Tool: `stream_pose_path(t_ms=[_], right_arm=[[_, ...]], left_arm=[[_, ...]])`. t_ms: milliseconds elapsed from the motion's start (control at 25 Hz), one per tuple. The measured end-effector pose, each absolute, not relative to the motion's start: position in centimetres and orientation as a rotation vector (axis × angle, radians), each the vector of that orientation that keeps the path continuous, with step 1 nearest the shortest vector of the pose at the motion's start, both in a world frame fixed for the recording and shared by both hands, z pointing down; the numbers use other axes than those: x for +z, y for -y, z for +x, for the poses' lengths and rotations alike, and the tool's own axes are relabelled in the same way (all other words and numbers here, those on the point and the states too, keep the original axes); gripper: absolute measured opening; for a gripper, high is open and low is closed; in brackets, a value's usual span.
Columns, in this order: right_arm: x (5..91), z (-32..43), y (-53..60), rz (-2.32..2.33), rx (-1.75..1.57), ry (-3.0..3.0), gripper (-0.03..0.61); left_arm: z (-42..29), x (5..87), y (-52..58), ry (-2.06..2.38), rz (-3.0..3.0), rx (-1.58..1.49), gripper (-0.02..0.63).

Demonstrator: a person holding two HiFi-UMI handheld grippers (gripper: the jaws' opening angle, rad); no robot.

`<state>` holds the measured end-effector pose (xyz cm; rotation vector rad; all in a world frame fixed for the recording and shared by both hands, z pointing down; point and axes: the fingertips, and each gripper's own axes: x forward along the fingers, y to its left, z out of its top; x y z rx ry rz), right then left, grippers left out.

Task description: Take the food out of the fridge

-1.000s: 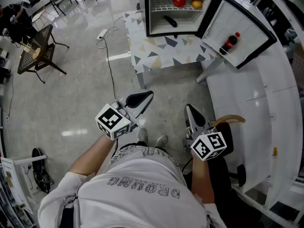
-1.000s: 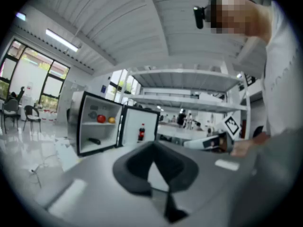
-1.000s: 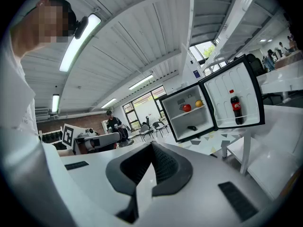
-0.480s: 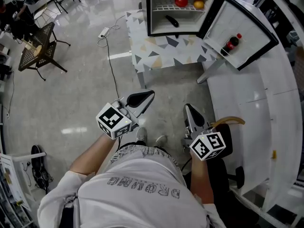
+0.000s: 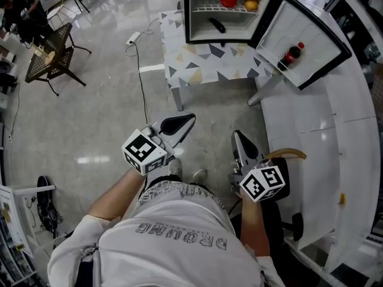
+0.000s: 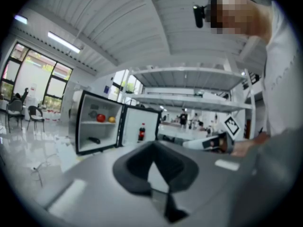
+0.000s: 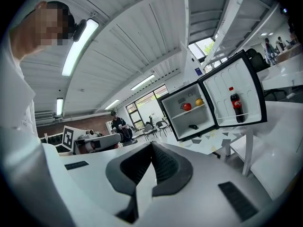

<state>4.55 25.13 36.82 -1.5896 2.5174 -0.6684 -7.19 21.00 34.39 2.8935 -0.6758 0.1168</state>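
Note:
The small black fridge (image 5: pixel 224 11) stands open on a patterned table (image 5: pixel 209 61), far ahead of both grippers. Its upper shelf holds a red fruit (image 5: pixel 228 0) and an orange fruit (image 5: pixel 251 4). A dark oblong item (image 5: pixel 216 25) lies on the fridge floor. A cola bottle (image 5: pixel 290 54) stands in the open door's rack. My left gripper (image 5: pixel 182 123) and right gripper (image 5: pixel 240 141) hover side by side at waist height, both shut and empty. The fridge (image 6: pixel 97 126) shows in the left gripper view past the left gripper (image 6: pixel 152 148). The right gripper view shows the right gripper (image 7: pixel 152 145) and the fridge (image 7: pixel 191 117).
A white counter (image 5: pixel 335 130) runs down the right side, close to the right gripper. A dark wicker chair (image 5: pixel 51 58) stands at the far left. A power strip with its cable (image 5: pixel 133 37) lies on the floor left of the table. Grey floor lies between me and the table.
Both grippers keep their place and stay shut. Only the head view has drifted slightly, so the fridge sits a touch higher in the picture.

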Motion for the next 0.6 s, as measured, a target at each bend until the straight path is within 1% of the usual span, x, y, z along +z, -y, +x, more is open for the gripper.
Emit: stream_pose_path(t_ms=[600], right_arm=[[37.1, 8.7, -26.1, -1.557, -0.653, -2.538, 0.0]], left_arm=[[-3.8, 34.5, -22.1, 0.733, 2.895, 0.106, 0.007]])
